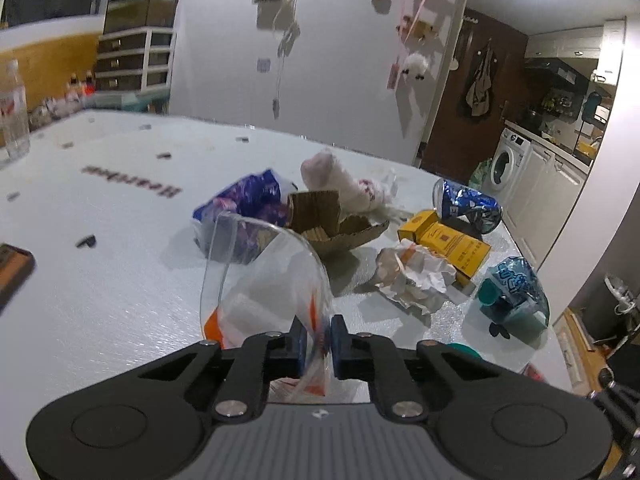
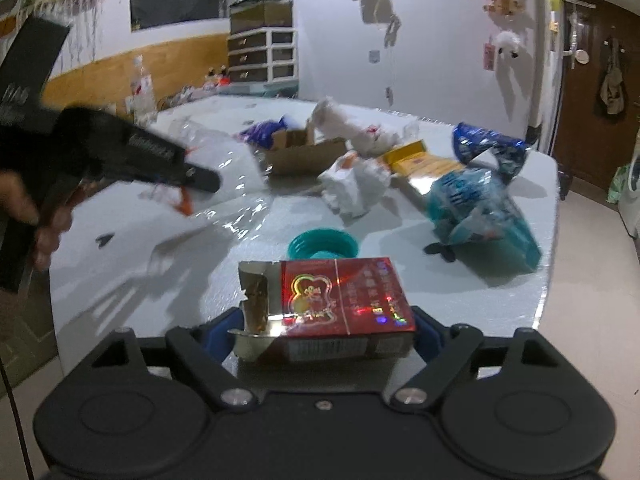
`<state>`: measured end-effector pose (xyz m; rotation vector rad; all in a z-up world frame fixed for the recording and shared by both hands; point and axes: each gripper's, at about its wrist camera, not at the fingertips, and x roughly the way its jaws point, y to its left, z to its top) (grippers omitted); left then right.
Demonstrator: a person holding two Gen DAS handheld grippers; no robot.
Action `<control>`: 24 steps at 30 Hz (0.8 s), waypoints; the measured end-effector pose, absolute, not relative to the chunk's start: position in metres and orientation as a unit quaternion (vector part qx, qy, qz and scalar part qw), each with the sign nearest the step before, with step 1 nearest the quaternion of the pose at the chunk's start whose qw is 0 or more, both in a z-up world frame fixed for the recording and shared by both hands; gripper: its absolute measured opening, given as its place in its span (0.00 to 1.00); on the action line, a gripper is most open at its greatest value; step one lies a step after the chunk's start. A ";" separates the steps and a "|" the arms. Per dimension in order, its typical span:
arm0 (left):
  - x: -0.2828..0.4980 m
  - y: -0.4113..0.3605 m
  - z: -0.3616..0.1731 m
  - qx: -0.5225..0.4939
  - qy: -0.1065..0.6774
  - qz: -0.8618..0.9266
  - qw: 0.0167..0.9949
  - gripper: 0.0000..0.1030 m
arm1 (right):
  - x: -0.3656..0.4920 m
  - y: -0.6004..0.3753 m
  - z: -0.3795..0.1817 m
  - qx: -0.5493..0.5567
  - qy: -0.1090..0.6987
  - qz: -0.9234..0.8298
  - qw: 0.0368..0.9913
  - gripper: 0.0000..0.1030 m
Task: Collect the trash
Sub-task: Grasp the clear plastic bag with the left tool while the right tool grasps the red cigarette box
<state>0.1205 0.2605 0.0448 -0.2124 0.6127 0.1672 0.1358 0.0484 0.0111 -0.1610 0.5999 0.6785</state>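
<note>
- On the table [image 1: 100, 280], most trash is uncollected: paper [image 1: 416, 280] at 3 o'clock, carton [image 1: 444, 242] and can [image 1: 468, 202] at 2.
- Left gripper [image 1: 319, 340] pinches the clear bag [image 1: 264, 280], mouth up.
- Right gripper [image 2: 326, 330] clamps a red pack [image 2: 344, 300], not yet bagged.

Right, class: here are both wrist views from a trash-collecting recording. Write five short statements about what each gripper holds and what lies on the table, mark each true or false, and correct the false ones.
1. The left gripper is shut on the clear plastic bag. True.
2. The right gripper holds a yellow box. False: it holds the red cigarette pack; the yellow box lies on the table.
3. The red cigarette pack's top is torn open. True.
4. The teal lid sits inside the cardboard box. False: it lies on the table, apart from it.
5. The crumpled white paper lies beside the yellow box. True.
</note>
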 end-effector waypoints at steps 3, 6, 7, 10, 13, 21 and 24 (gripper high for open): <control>0.109 0.254 0.050 -0.087 0.290 0.086 0.949 0.10 | 0.134 0.036 0.019 -0.059 0.275 0.327 0.902 0.84; 0.097 0.246 0.053 -0.070 0.283 0.086 0.953 0.10 | 0.131 0.028 0.023 -0.051 0.268 0.331 0.903 0.84; 0.093 0.244 0.053 -0.068 0.282 0.085 0.953 0.10 | 0.131 0.027 0.022 -0.052 0.270 0.329 0.903 0.84; 0.084 0.238 0.051 -0.067 0.283 0.078 0.954 0.10 | 0.131 0.029 0.017 -0.068 0.287 0.342 0.892 0.85; 0.079 0.233 0.048 -0.067 0.287 0.072 0.953 0.10 | 0.130 0.030 0.012 -0.083 0.299 0.339 0.888 0.87; 0.079 0.228 0.043 -0.064 0.295 0.061 0.951 0.10 | 0.149 0.028 0.013 -0.053 0.329 0.343 0.878 0.95; 0.079 0.227 0.042 -0.057 0.296 0.061 0.952 0.10 | 0.155 0.032 0.010 -0.066 0.345 0.337 0.874 0.84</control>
